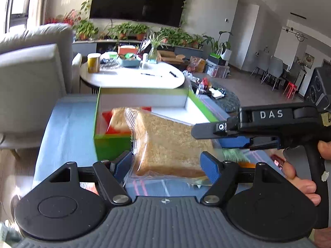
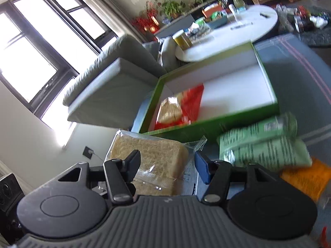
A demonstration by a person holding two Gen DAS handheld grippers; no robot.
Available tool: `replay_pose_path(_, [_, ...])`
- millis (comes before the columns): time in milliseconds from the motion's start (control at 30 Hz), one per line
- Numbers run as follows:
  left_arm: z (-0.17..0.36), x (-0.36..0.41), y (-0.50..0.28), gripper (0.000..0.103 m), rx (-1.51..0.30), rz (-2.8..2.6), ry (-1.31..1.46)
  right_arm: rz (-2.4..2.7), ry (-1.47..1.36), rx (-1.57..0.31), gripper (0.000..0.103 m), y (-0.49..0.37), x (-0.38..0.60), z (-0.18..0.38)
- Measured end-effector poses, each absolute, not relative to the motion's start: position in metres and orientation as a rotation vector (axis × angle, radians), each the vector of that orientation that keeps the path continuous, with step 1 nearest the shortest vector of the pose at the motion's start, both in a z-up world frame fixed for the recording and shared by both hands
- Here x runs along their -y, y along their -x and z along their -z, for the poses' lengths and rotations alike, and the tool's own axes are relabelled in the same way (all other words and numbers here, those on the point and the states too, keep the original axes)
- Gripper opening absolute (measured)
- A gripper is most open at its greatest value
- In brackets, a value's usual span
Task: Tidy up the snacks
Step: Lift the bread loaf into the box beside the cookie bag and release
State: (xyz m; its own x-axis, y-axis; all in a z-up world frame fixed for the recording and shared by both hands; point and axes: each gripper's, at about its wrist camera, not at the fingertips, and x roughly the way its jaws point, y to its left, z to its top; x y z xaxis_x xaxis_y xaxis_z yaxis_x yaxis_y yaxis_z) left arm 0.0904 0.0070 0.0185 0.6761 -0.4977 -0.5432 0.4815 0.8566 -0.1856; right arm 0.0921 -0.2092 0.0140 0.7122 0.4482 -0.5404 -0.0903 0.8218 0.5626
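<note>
A slice of bread in a clear wrapper (image 1: 171, 144) sits between the blue pads of my left gripper (image 1: 167, 163), which is closed on it just in front of the green box (image 1: 112, 146). The same bread (image 2: 151, 155) shows in the right wrist view, in front of my right gripper (image 2: 167, 165), whose jaws stand open and empty. My right gripper also shows in the left wrist view (image 1: 209, 133), beside the bread. The green box (image 2: 217, 122) has a white inside and holds a red packet (image 2: 190, 103) and another wrapped bread (image 2: 168, 111).
A pale green snack packet (image 2: 262, 144) and an orange packet (image 2: 306, 177) lie right of the bread on the blue cloth (image 2: 289, 66). A grey sofa (image 1: 31, 72) stands at the left. A white oval table (image 1: 134, 78) with clutter stands behind the box.
</note>
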Motion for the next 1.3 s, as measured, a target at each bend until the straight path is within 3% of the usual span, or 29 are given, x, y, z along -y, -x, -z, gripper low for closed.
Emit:
replay_pose_path(267, [-0.026,0.034,-0.150,0.070,-0.606,0.584,0.074,-0.291,-0.461,-0.625,0.078,-0.137,0.242,-0.033])
replay_pose_path(667, [0.017,0.076,-0.207,0.070,-0.728,0.596,0.089,-0.252,-0.498,-0.630,0.078,-0.181,0.281,-0.002])
replay_pose_path(1300, [0.042,0.093,-0.213,0.070,-0.798,0.579,0.064,-0.209,-0.445,-0.664,0.079,-0.194,0.288,0.023])
